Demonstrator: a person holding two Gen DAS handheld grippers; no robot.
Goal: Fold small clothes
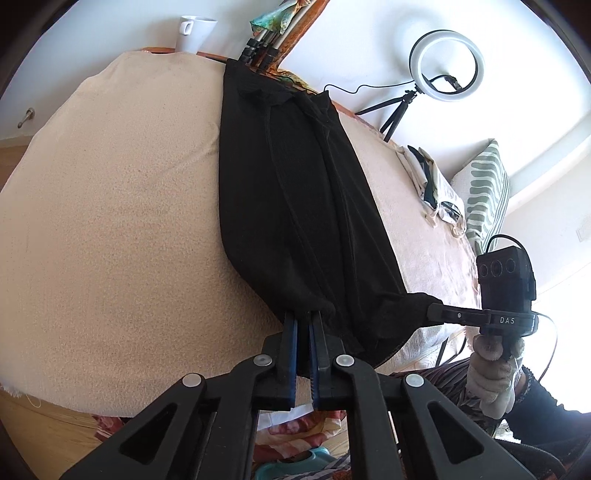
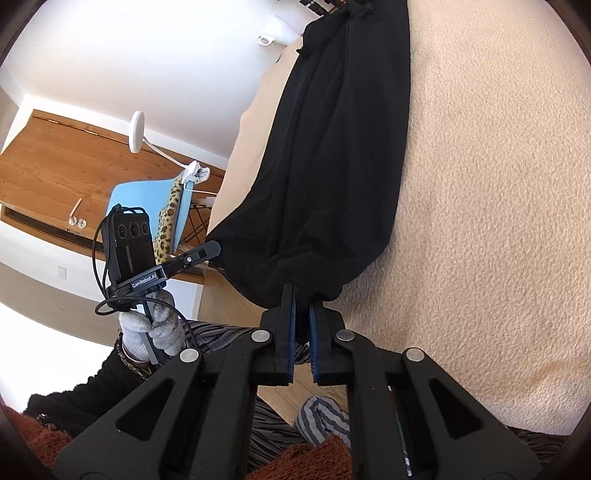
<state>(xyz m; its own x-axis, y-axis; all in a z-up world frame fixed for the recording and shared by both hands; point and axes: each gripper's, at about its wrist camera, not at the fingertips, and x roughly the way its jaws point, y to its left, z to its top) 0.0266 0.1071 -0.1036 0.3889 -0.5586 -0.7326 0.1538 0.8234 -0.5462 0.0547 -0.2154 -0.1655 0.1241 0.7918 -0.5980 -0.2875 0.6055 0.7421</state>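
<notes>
Gripping: left hand-held gripper (image 1: 303, 314) is closed on the near hem of the black garment (image 1: 295, 206), cloth bunched between its blue pads.
Right hand-held gripper: the right hand-held gripper (image 2: 302, 301) is likewise clamped on the hem's other near corner, beside the left one.
Hands: a gloved hand (image 1: 493, 373) holds each handle, just off the near edge.
Garment: folded lengthwise into a long dark strip, it runs from the near edge away toward the far edge, lying on the cream cover (image 1: 110, 206).
Desk: the desk (image 2: 498, 221) has wide bare cover on either side of the strip.
Far edge: a white mug (image 1: 194, 33) stands there; a pile of pale clothes (image 1: 436, 188) sits to the right side.
Beyond: ring light (image 1: 445, 64) on a tripod, against the wall.
</notes>
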